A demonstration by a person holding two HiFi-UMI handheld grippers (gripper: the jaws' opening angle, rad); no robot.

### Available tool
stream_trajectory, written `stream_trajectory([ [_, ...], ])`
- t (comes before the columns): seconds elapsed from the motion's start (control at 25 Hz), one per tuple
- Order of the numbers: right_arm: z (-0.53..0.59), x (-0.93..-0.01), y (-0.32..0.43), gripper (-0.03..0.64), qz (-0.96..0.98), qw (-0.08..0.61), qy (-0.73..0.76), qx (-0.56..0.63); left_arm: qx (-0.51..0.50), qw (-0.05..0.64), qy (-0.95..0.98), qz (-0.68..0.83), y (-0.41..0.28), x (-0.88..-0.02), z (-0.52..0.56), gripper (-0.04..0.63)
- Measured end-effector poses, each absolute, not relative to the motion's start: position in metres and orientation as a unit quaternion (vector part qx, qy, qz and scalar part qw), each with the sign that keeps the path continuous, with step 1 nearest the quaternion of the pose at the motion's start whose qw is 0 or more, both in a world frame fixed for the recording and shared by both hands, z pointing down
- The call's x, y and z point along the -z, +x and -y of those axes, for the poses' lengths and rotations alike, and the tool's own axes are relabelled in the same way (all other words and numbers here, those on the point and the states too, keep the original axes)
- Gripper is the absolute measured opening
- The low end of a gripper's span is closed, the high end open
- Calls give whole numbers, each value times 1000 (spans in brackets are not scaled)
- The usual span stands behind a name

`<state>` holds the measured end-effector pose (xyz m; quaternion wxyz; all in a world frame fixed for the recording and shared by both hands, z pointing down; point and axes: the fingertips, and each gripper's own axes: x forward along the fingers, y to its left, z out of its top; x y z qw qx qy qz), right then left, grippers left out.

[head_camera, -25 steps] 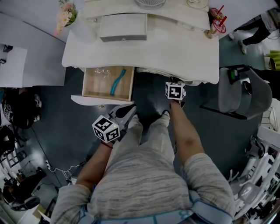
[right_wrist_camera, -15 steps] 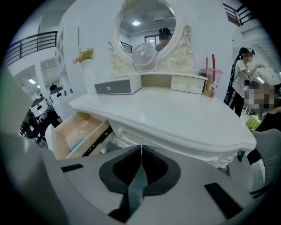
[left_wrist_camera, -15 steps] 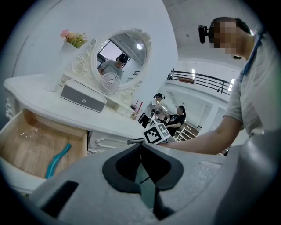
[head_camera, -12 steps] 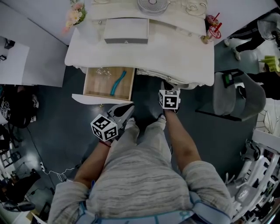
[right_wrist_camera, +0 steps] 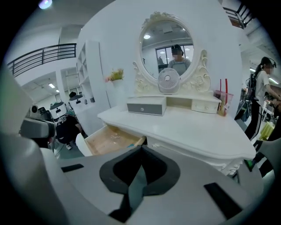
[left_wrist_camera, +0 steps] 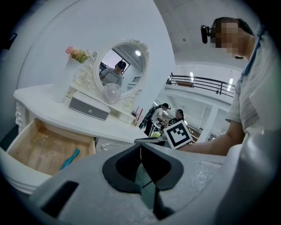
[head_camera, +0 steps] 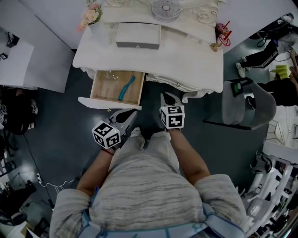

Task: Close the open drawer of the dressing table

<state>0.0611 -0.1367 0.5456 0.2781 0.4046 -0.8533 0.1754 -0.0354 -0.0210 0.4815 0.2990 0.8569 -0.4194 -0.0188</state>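
The white dressing table has its left drawer pulled out, showing a wooden bottom with a teal object lying in it. My left gripper hovers just in front of the drawer's white front, jaws shut and empty. My right gripper hangs in front of the table's middle, apart from the edge. Its jaws have just been closing and stand shut with nothing between them. The left gripper view shows the drawer low on the left. The right gripper view shows the drawer beyond the shut gripper.
A grey chair stands right of the table. On the tabletop are a small grey drawer box, a fan, a flower vase and a cup with red straws. A white panel stands at the left.
My right gripper has drawn back from the table's front edge toward the person and risen. The left gripper has shifted only slightly. The drawer stays open.
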Motion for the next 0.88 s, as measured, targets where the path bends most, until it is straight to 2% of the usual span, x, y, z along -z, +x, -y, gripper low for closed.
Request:
stream_trajectory([
  [0.28,102,-521,20,9,879,258,363,-170,26,298,845,444,-62,-477,-4,15],
  [0.88,28,-544,-79,9,908,293,250,-164,49,300,795,524,-141,-482,-61,15],
])
